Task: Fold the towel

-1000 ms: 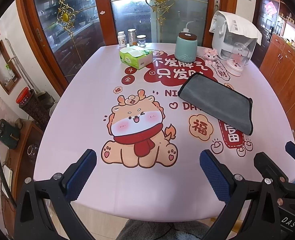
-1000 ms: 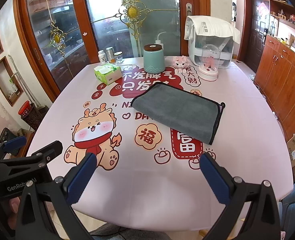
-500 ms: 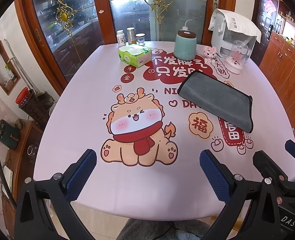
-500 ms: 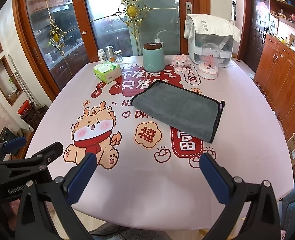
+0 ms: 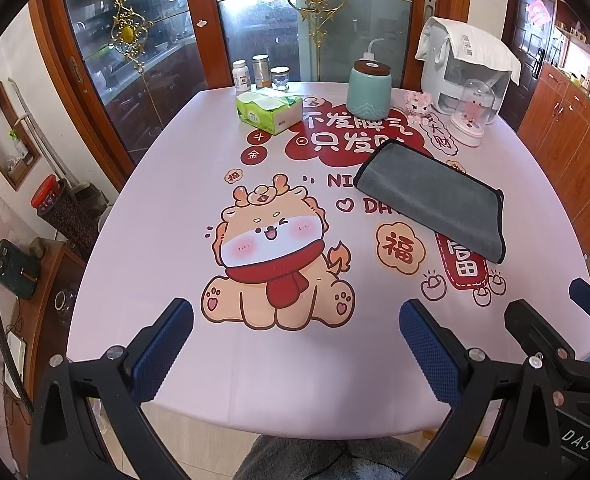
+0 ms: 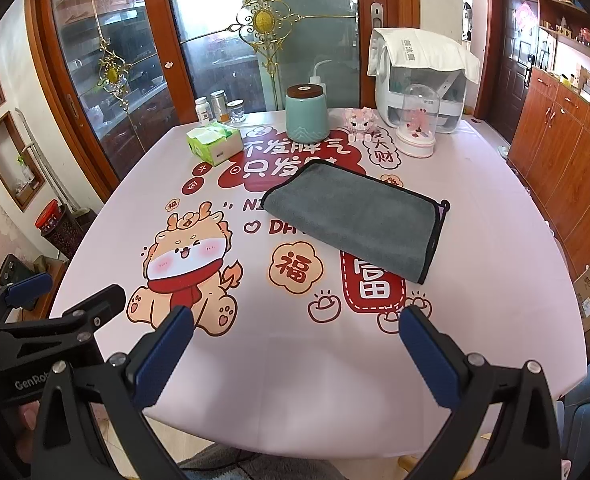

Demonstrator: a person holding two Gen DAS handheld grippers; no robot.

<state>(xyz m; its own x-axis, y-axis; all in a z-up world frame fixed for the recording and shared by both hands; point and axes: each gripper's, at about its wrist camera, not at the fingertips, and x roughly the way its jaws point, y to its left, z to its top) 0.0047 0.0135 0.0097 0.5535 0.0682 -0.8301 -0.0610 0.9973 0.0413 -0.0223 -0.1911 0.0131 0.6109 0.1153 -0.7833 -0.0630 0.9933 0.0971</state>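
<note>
- Left wrist view, nearest: the left gripper (image 5: 296, 346) hangs over the near edge of the worktop (image 5: 143, 240), its blue-padded fingers (image 5: 163, 350) spread wide, holding and touching nothing.
- Right wrist view, nearest: the right gripper (image 6: 295, 354) sits over the same near edge, its fingers (image 6: 429, 360) likewise wide apart and bare; the left gripper shows at the lower left of this view, just beside it.
- Just beyond the fingers lies the printed cloth on the worktop, with a cartoon dragon (image 5: 273, 256) in a red scarf on the left half.
- Farther on, right of centre, the grey towel (image 6: 355, 218) lies flat, well apart from both grippers. It looks folded over once, with a black-bound edge (image 6: 435, 240) at its right end. Its long axis runs diagonally, from the far left down toward the near right.
- Behind the towel stand a green tissue pack (image 6: 214, 144) at left, a teal jar (image 6: 307, 114) with a brown lid in the middle, and a pink-based glass dome (image 6: 417, 128) at right.
- At the far edge, small bottles (image 5: 260, 72) and a white appliance (image 5: 465, 66) draped with a cloth.
</note>
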